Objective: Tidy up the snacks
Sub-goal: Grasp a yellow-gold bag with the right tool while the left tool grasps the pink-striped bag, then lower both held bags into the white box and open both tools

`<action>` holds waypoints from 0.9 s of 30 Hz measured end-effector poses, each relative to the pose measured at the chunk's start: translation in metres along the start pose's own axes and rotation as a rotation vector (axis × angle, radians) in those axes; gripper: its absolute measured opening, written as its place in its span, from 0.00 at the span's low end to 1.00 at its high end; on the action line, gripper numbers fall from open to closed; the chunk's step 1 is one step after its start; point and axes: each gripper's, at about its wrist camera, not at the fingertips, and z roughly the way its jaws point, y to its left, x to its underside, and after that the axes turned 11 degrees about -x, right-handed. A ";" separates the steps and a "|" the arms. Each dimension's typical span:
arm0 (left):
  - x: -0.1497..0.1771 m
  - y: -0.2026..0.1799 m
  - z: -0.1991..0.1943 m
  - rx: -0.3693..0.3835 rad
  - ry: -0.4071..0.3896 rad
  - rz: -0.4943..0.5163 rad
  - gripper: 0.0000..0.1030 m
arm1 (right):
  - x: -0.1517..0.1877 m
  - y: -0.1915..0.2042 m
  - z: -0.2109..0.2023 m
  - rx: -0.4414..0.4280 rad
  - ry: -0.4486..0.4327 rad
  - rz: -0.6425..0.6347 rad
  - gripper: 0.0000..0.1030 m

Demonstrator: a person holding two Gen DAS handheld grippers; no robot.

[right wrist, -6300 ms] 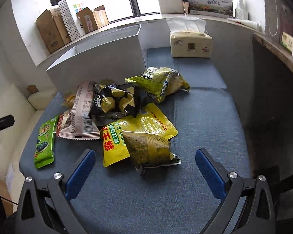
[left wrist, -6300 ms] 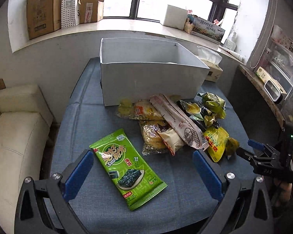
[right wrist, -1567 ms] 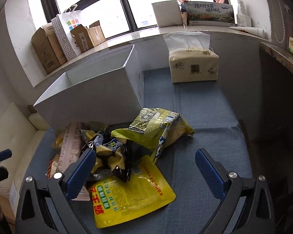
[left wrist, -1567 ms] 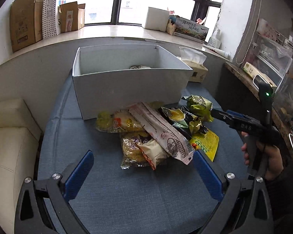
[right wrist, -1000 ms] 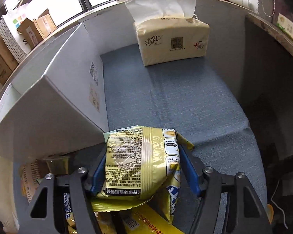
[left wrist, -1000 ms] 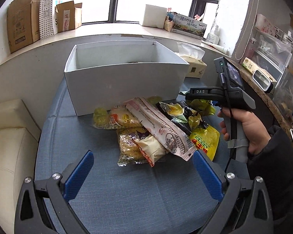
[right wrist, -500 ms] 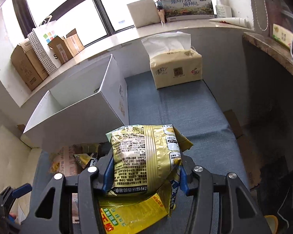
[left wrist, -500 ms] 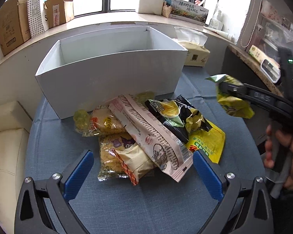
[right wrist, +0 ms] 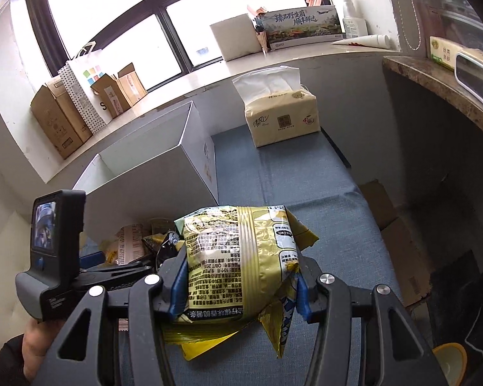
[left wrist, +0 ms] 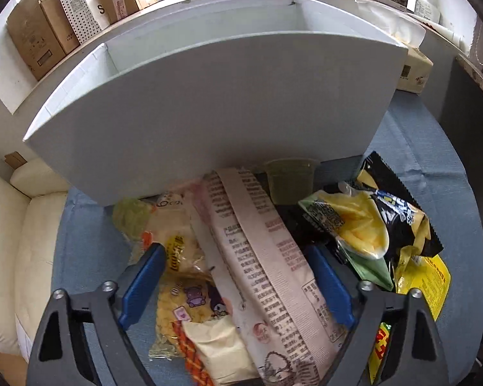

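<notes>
From the left wrist view, the left tool (left wrist: 235, 284) hangs over the snack pile with its jaws closing, blue pads either side of a long pink-and-white printed wrapper (left wrist: 267, 267) but not pressing it; the pile lies on the blue-grey fabric bench (left wrist: 90, 251) against the white cardboard box (left wrist: 209, 109), whose inside is hidden here. A black-and-yellow crisp bag (left wrist: 386, 222) lies to the right. From the right wrist view, the right tool (right wrist: 238, 284) clamps a yellow-green foil snack bag (right wrist: 238, 257), lifted off the bench, its lower edge cut off behind the fingers. Only this view shows the beige tissue pack (right wrist: 281, 119) whole.
</notes>
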 end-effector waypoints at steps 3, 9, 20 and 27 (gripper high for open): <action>0.005 -0.002 -0.013 -0.001 -0.046 0.008 0.59 | 0.005 -0.002 0.001 -0.002 0.010 0.004 0.55; 0.019 0.012 -0.031 0.054 -0.061 0.005 0.44 | 0.008 -0.004 -0.004 0.001 0.005 0.006 0.55; 0.040 0.073 -0.066 0.137 -0.108 -0.057 0.43 | 0.007 0.022 0.001 -0.029 0.016 -0.063 0.55; 0.037 0.109 -0.094 0.173 -0.184 -0.098 0.43 | -0.001 0.055 0.011 -0.065 0.026 -0.145 0.55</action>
